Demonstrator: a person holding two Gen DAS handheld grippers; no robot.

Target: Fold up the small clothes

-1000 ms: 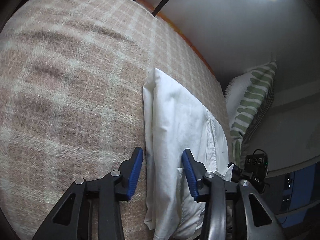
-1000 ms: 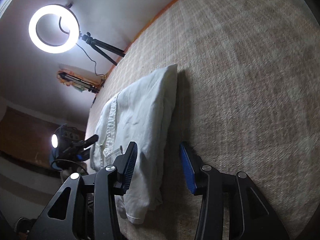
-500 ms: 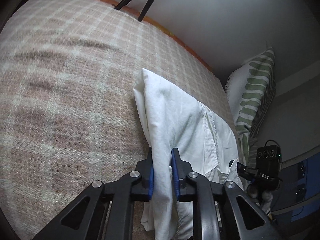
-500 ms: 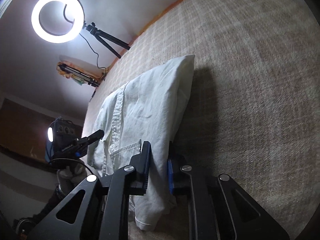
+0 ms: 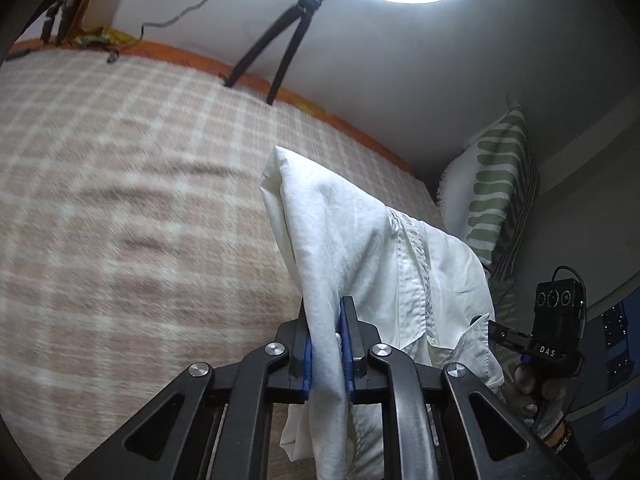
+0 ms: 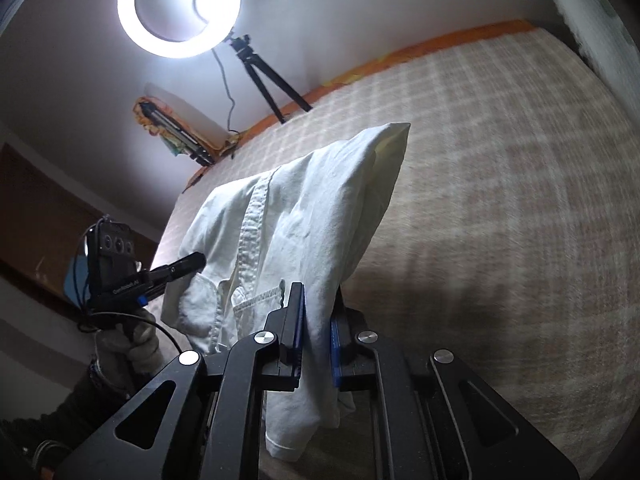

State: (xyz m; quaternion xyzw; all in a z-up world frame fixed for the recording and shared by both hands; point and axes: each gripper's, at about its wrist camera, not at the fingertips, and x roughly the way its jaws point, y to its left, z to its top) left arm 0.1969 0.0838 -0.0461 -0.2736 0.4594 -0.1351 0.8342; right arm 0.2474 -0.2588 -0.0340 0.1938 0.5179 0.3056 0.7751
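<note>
A small white garment (image 5: 352,248) with a stitched placket is held up off the checked beige blanket (image 5: 120,208). My left gripper (image 5: 326,344) is shut on one near edge of it. My right gripper (image 6: 316,332) is shut on the other near edge of the same white garment (image 6: 304,216). The cloth hangs between the two grippers, and its far folded corner points away over the bed. Each gripper shows in the other's view, the right one (image 5: 556,320) and the left one (image 6: 120,276).
A ring light (image 6: 180,8) on a black tripod (image 6: 264,76) stands at the far edge of the bed. A green-and-white striped pillow (image 5: 496,184) leans at the right. An orange border (image 5: 248,76) runs along the far edge of the blanket (image 6: 500,200).
Both grippers closed on the garment's near edges and lifted it off the blanket. The views tilted up toward the wall and the ring light.
</note>
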